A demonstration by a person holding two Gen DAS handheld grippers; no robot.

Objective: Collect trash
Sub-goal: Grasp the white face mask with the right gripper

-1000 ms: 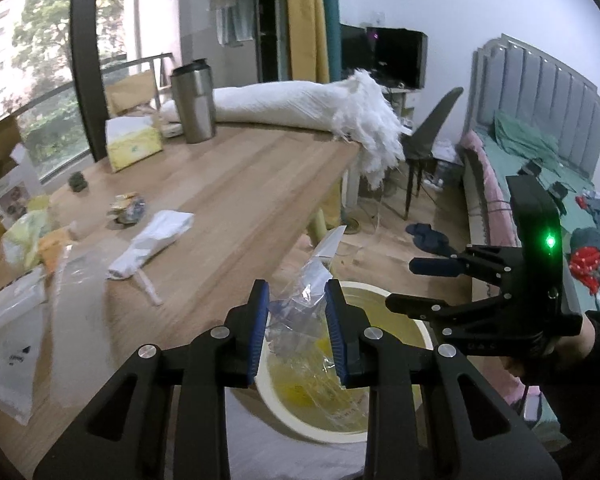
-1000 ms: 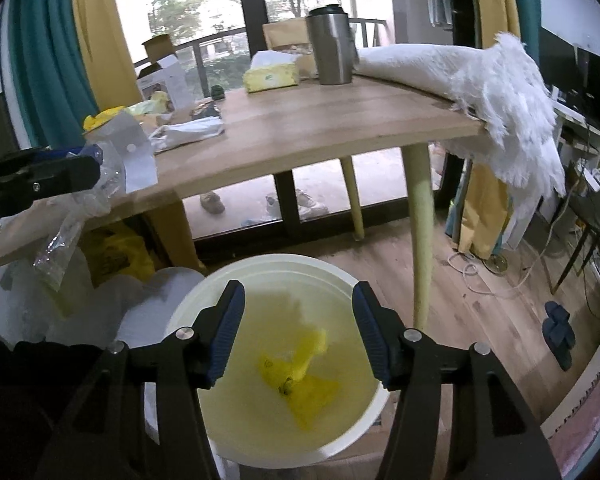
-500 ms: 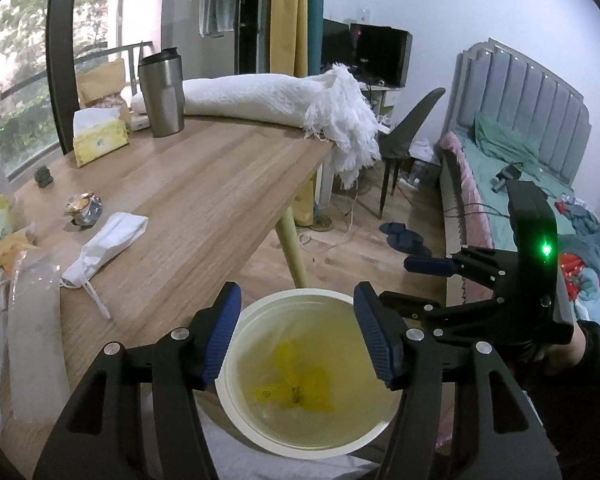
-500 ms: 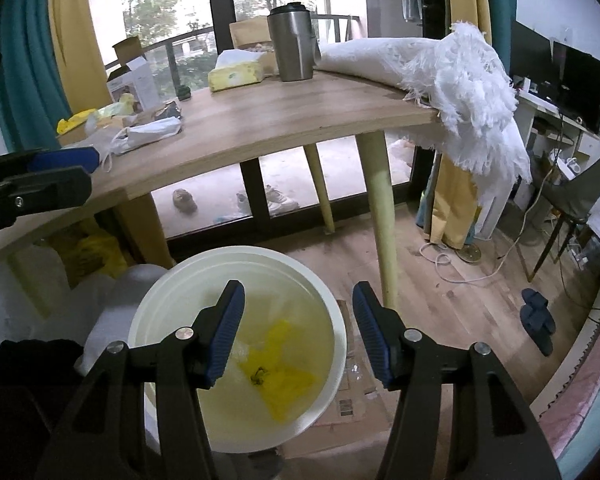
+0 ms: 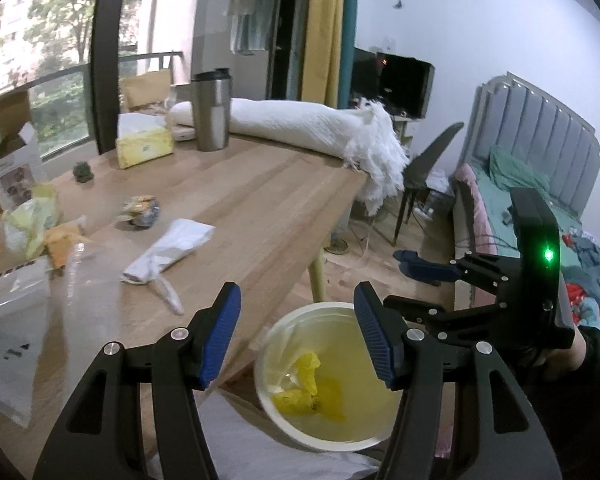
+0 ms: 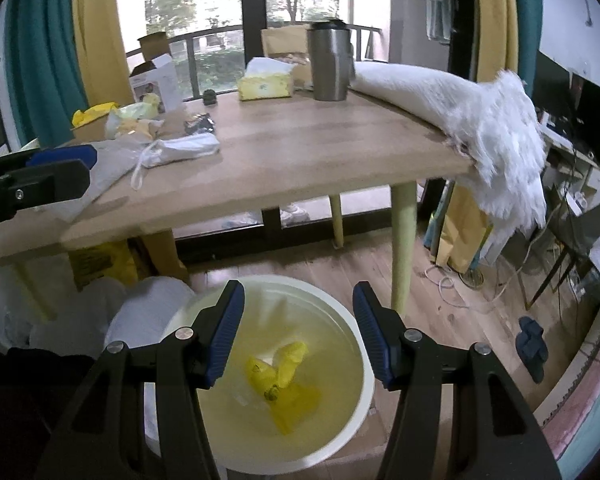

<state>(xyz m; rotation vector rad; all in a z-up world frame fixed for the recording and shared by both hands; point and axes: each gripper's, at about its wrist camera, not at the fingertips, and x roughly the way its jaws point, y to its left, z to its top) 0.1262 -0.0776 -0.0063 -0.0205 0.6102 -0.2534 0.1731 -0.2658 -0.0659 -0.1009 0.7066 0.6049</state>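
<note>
We hold both grippers — left (image 5: 298, 334), right (image 6: 298, 330) — with jaws apart, gripping nothing. Below sits the bin (image 6: 366, 364), yellow trash (image 6: 284, 380) inside.

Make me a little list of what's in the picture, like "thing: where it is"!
left gripper: open, empty, above the table edge and the bin
right gripper: open, empty, above the bin
bin: on the floor beside the table
yellow trash: inside the bin
white wrapper: on the table
metal tumbler: upright at the table's far side
tissue pack: beside the tumbler
</note>
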